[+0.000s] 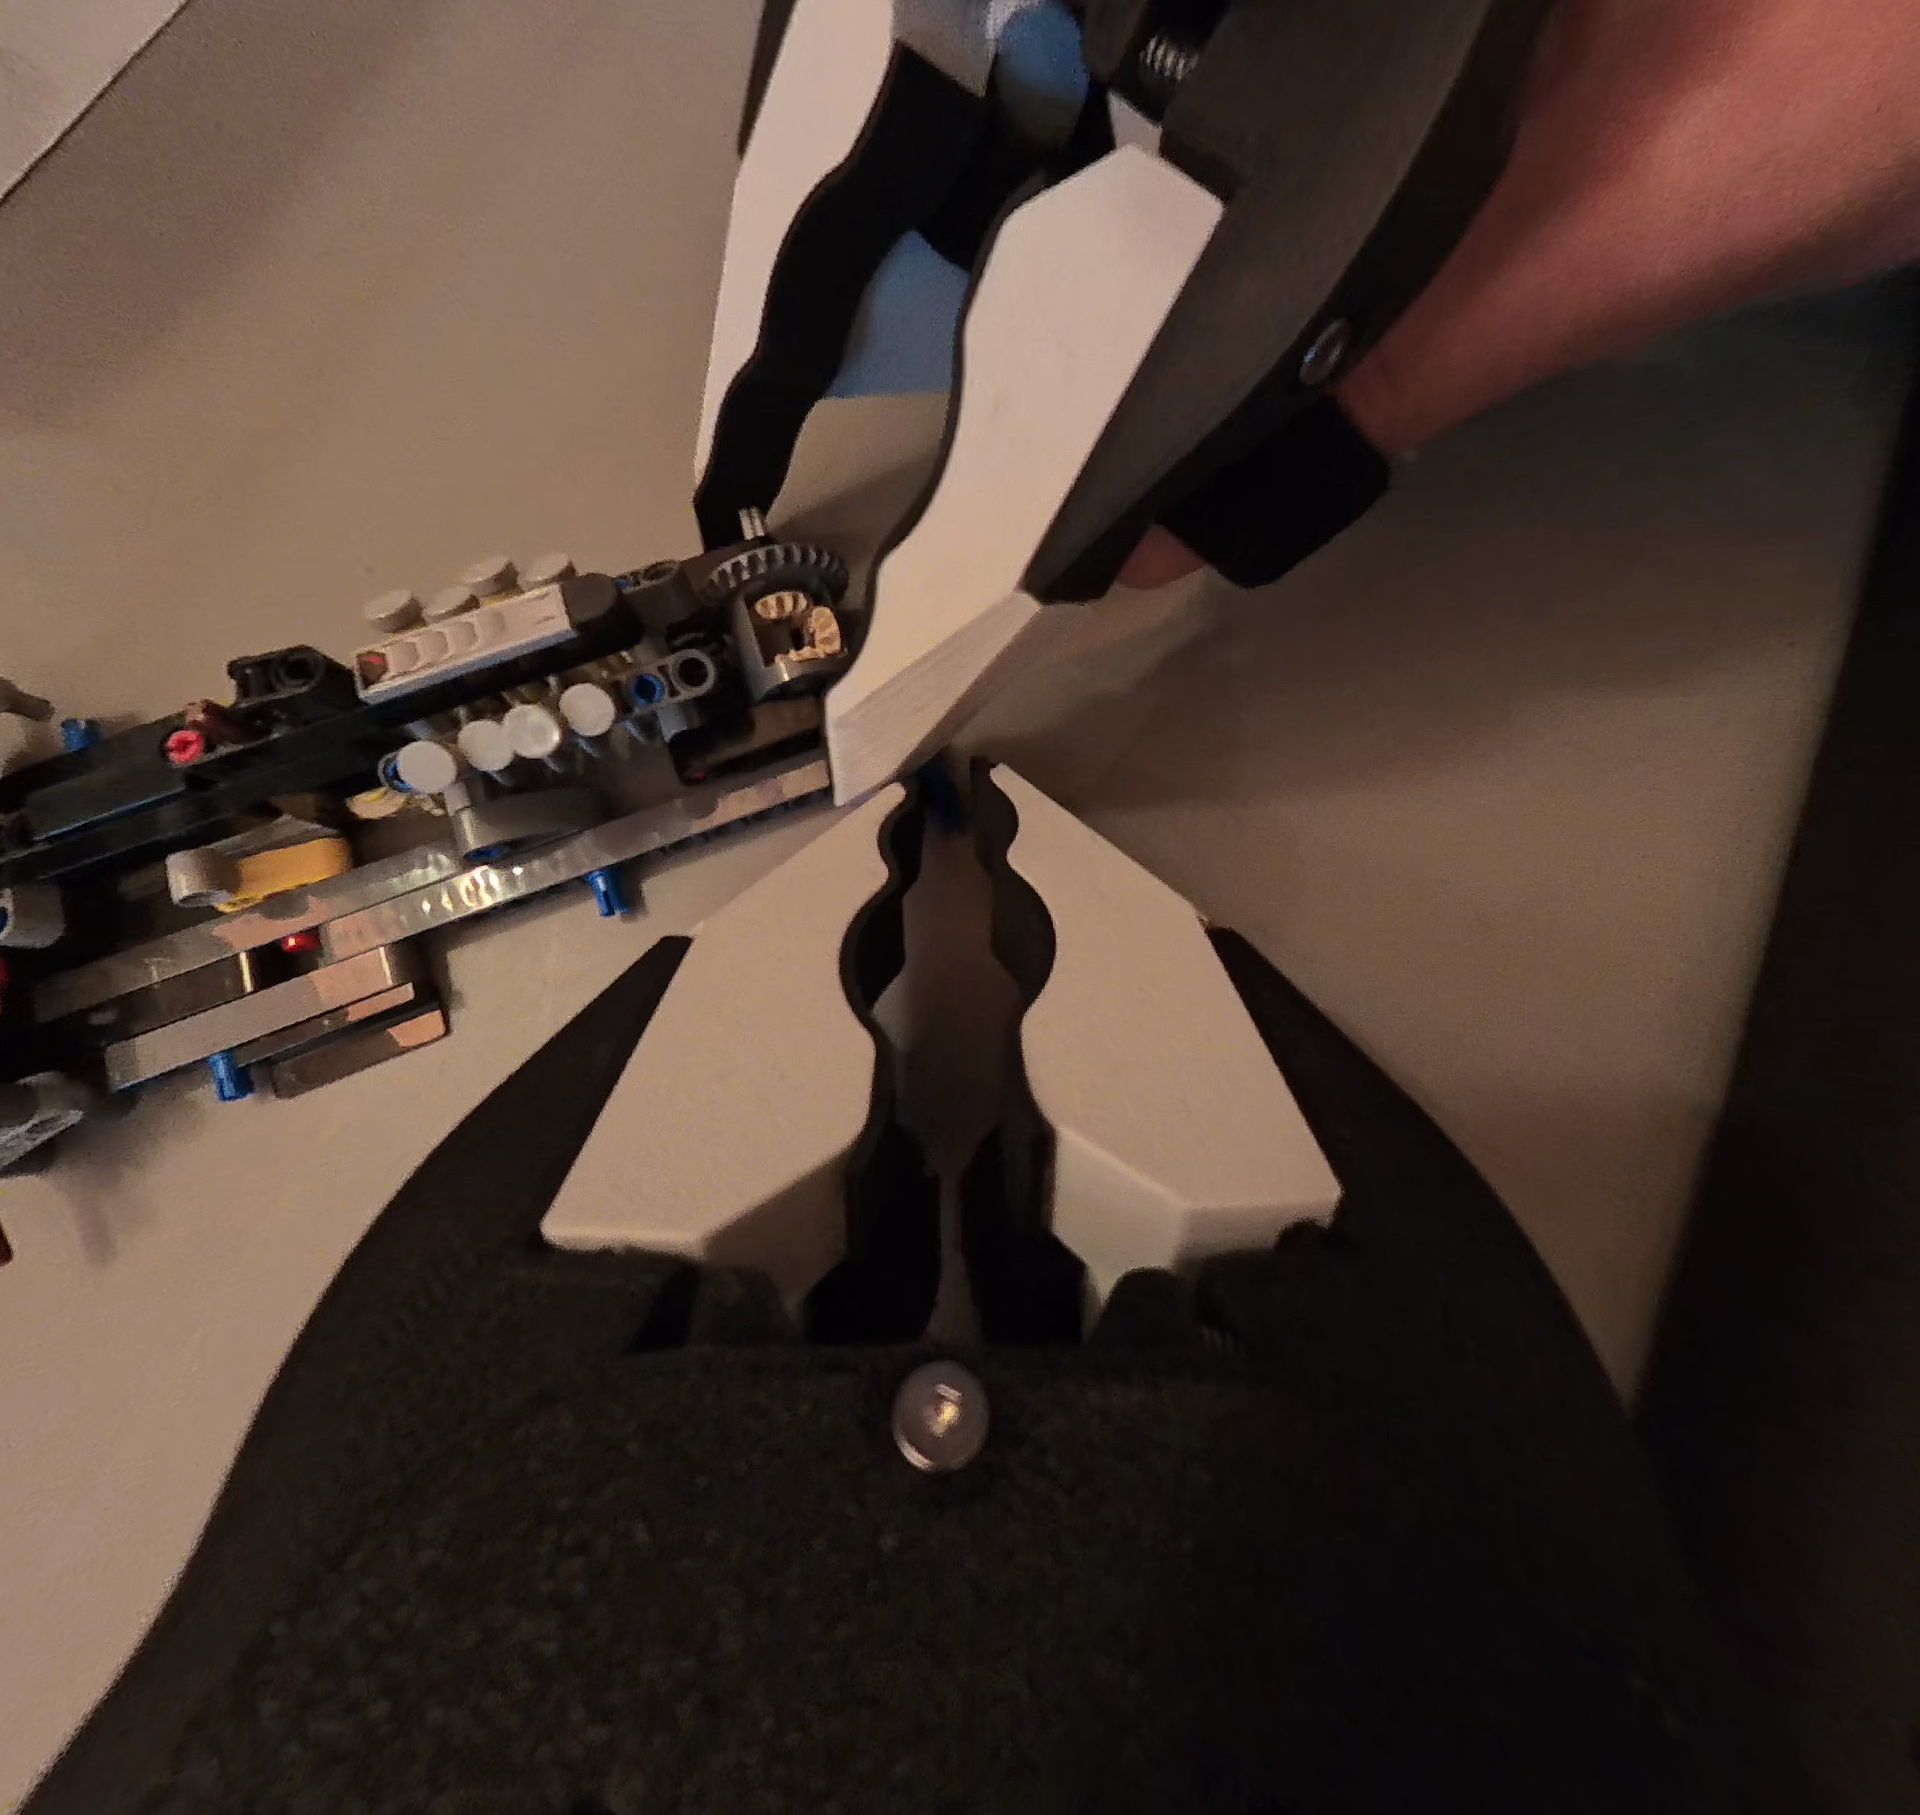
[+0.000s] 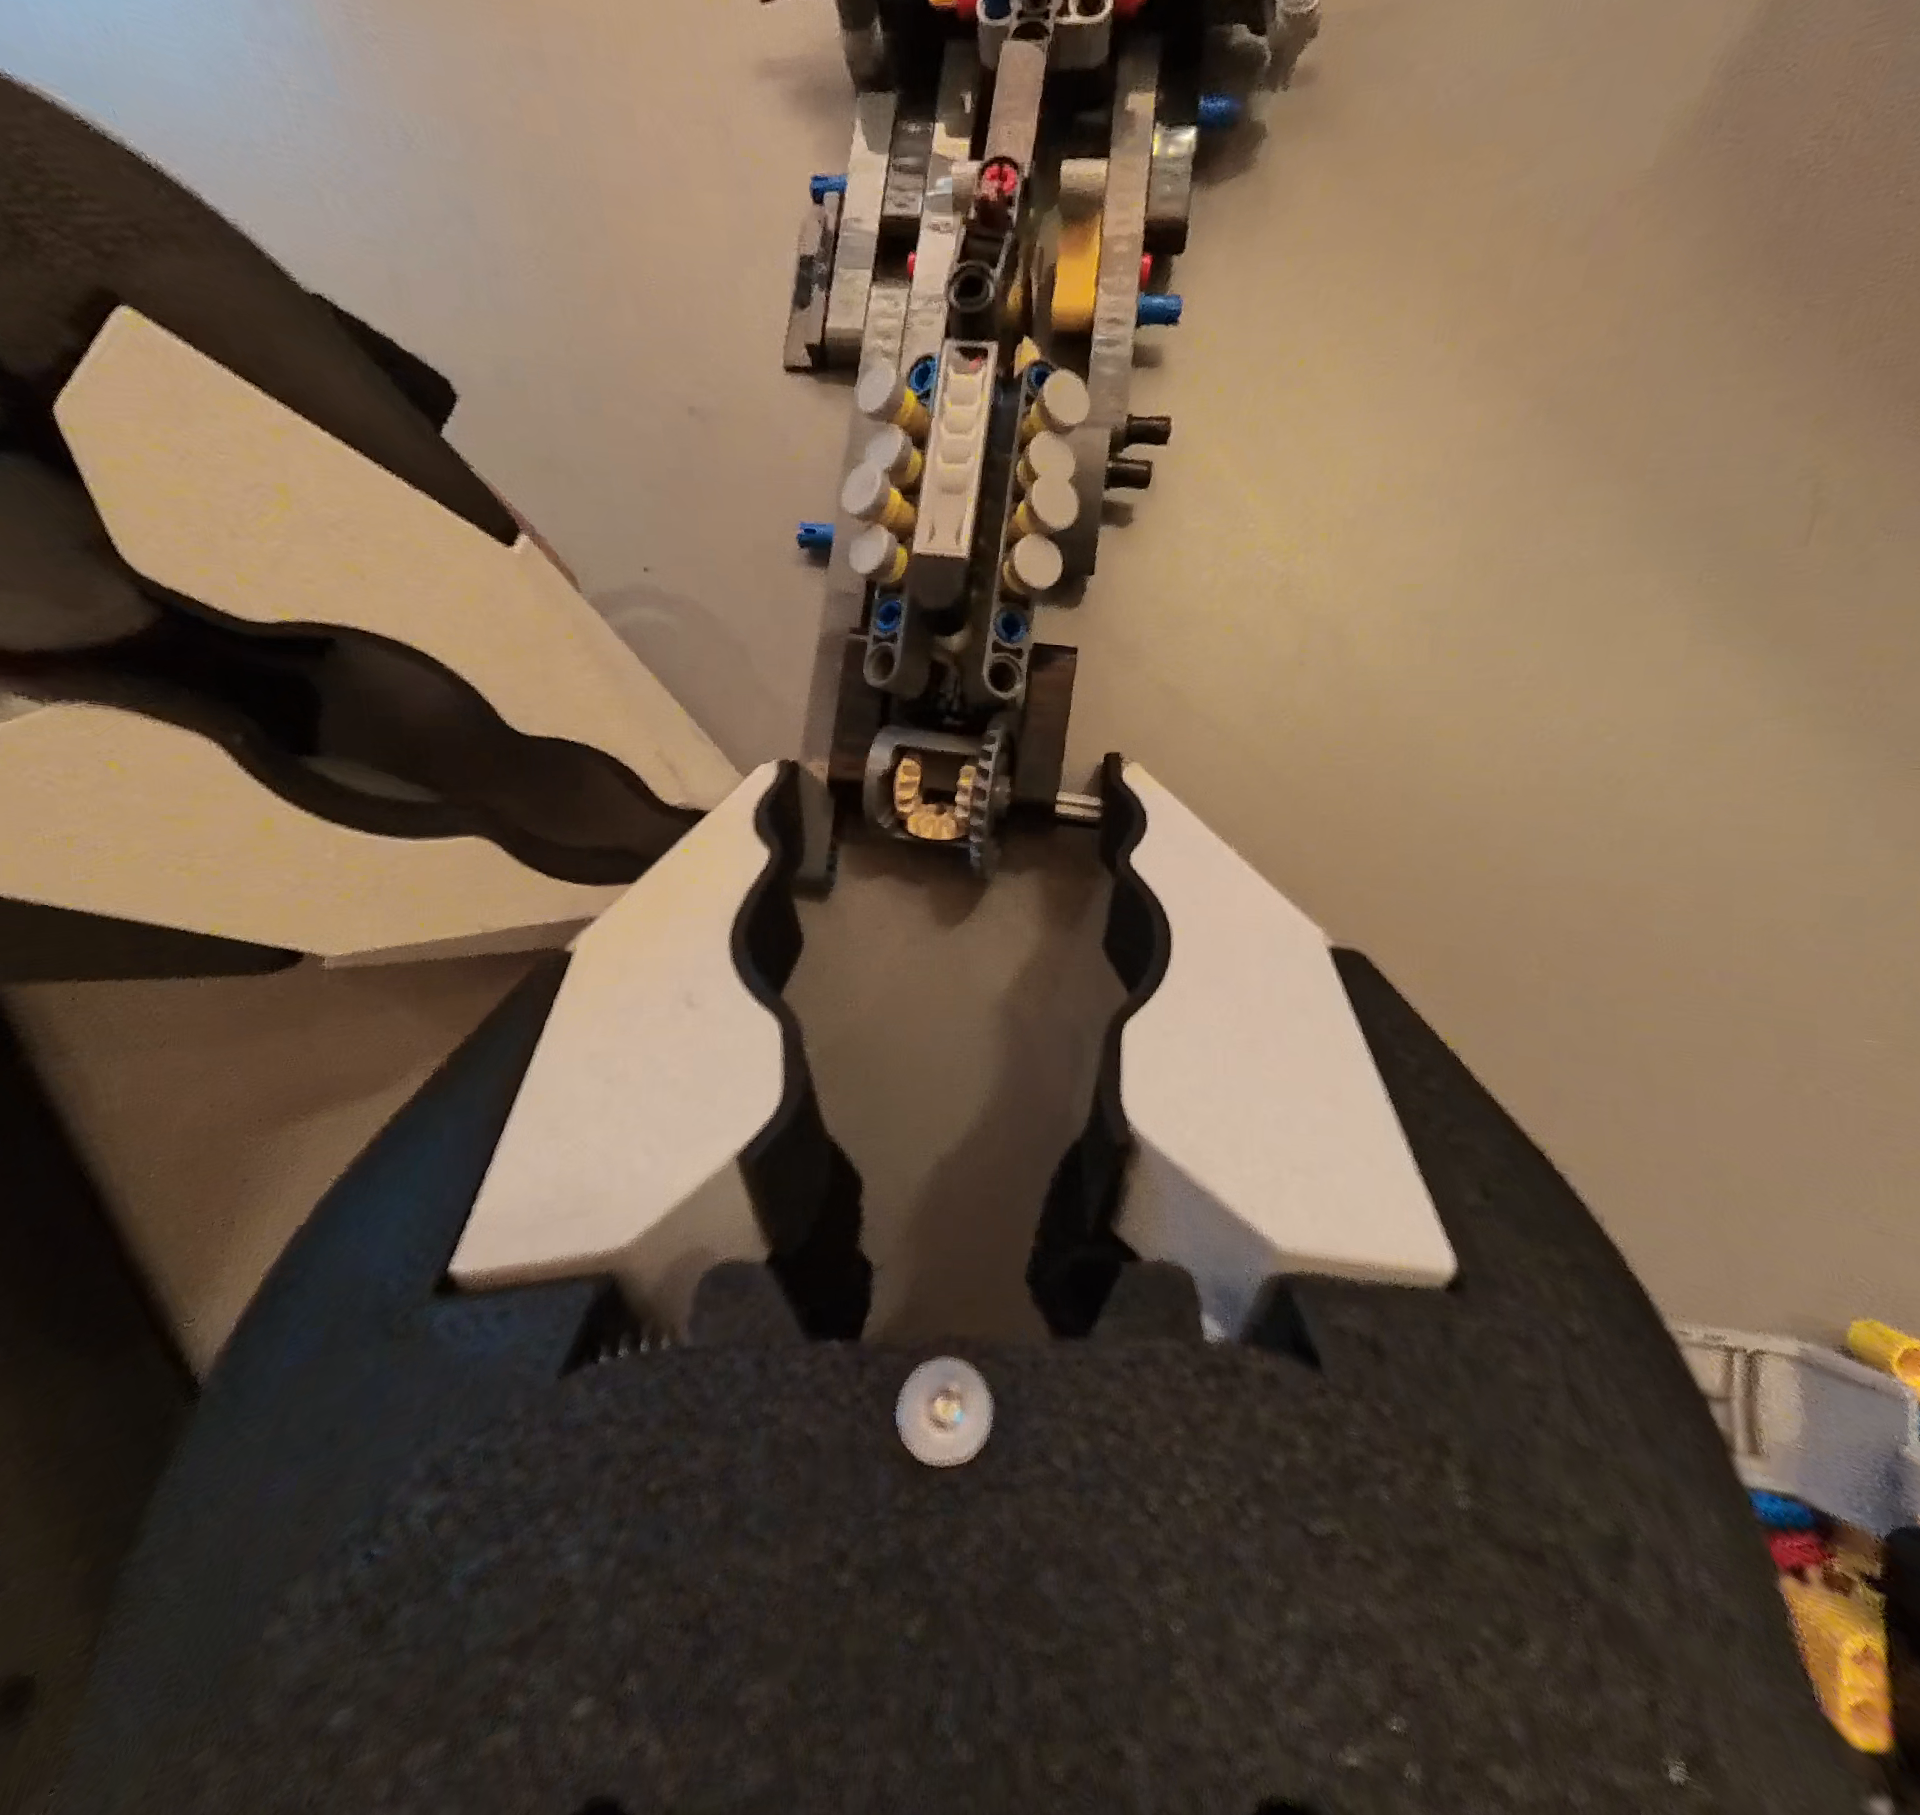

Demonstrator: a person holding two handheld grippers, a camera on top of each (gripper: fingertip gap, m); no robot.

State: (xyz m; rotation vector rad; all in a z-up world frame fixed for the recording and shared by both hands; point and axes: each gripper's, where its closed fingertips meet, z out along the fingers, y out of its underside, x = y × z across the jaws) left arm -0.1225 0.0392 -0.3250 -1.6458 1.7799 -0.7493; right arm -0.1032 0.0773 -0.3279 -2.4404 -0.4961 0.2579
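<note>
Broadly, the counter (image 2: 1455,622): a pale, plain surface that carries everything in view.
Brick-built chassis (image 2: 966,477): a long grey and black model lying flat on the counter, with two rows of grey cylinders along its middle. Its near end points toward the right wrist view.
Right hand-held gripper (image 2: 951,778): released, with its fingers spread to either side of the chassis's near end. One fingertip is against the side beam and the other touches a short grey axle stub (image 2: 1081,807).
Left hand-held gripper (image 1: 945,794): comes in from the side, low against the same end of the chassis and just beside the right one. Its fingers appear clenched on a blue pin (image 1: 938,791), whose seat in the chassis is hidden.
Parts tray (image 2: 1766,1402): sits at the edge of the right wrist view, well apart from the chassis, holding loose yellow, red and blue pieces.
Differential gear (image 2: 930,799): a grey housing with tan bevel gears at the chassis's near end, between the right fingertips.
</note>
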